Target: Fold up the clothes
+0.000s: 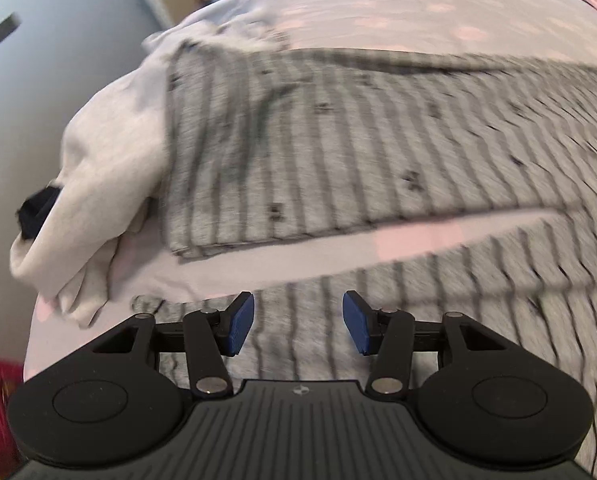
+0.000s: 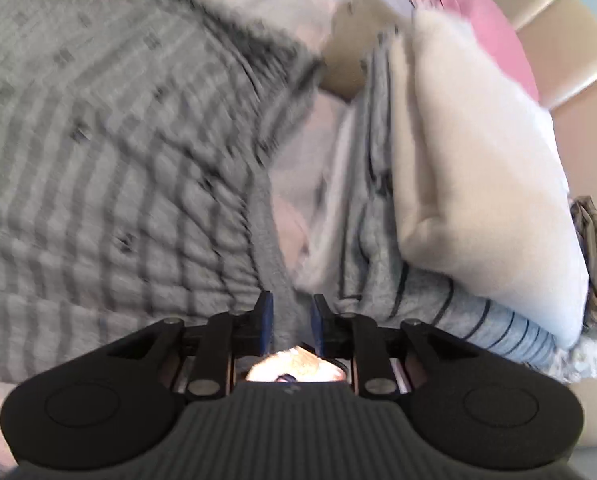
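Grey striped pants (image 1: 338, 148) with small dark marks lie spread on a pale pink bed sheet (image 1: 298, 256), two legs running to the right. My left gripper (image 1: 298, 322) is open and empty, just above the near leg. In the right wrist view the same striped pants (image 2: 118, 160) fill the left side, blurred. My right gripper (image 2: 292, 322) has its blue pads close together around the grey waistband edge (image 2: 274, 248) of the pants, which runs between them.
A cream garment (image 1: 98, 184) is bunched at the bed's left edge beside a dark item (image 1: 36, 210). To the right lies a stack of folded clothes: a white piece (image 2: 478, 168) on striped grey fabric (image 2: 382, 232). A pink pillow (image 2: 482, 28) lies behind.
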Demonstrator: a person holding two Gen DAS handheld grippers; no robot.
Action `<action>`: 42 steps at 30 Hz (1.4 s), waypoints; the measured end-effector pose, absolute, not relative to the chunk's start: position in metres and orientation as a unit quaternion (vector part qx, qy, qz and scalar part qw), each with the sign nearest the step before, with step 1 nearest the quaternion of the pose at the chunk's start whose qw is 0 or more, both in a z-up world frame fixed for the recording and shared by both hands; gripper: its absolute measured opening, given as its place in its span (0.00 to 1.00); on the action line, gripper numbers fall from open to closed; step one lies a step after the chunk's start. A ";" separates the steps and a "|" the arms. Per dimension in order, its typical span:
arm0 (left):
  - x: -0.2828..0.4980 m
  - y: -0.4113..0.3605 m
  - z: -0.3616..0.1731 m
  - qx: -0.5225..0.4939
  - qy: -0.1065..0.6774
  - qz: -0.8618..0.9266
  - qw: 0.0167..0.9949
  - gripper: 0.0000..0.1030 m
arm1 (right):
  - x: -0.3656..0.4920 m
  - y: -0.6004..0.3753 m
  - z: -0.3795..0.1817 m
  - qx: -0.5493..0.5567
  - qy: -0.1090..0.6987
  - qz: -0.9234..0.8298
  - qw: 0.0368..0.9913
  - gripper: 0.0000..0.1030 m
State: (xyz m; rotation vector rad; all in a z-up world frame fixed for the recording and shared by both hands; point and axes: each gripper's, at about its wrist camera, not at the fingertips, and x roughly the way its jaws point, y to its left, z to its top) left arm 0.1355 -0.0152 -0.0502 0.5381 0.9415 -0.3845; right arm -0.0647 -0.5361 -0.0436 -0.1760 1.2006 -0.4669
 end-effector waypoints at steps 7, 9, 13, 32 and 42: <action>0.083 -0.041 -0.049 0.324 0.411 -0.308 0.795 0.46 | -0.071 -0.503 -0.027 -0.125 0.515 -0.142 0.836 0.28; 0.066 -0.047 -0.050 0.348 0.402 -0.340 0.775 0.46 | -0.072 -0.493 -0.027 -0.148 0.514 -0.119 0.836 0.28; 0.032 -0.055 -0.054 0.387 0.390 -0.396 0.736 0.46 | -0.070 -0.481 -0.033 -0.193 0.517 -0.078 0.830 0.28; -0.072 -0.025 -0.146 0.643 0.345 -0.351 0.587 0.45 | -0.095 -0.435 -0.079 -0.394 0.535 0.065 0.745 0.30; -0.046 0.010 -0.169 0.695 0.344 -0.191 0.602 0.40 | -0.084 -0.432 -0.084 -0.399 0.523 0.063 0.751 0.32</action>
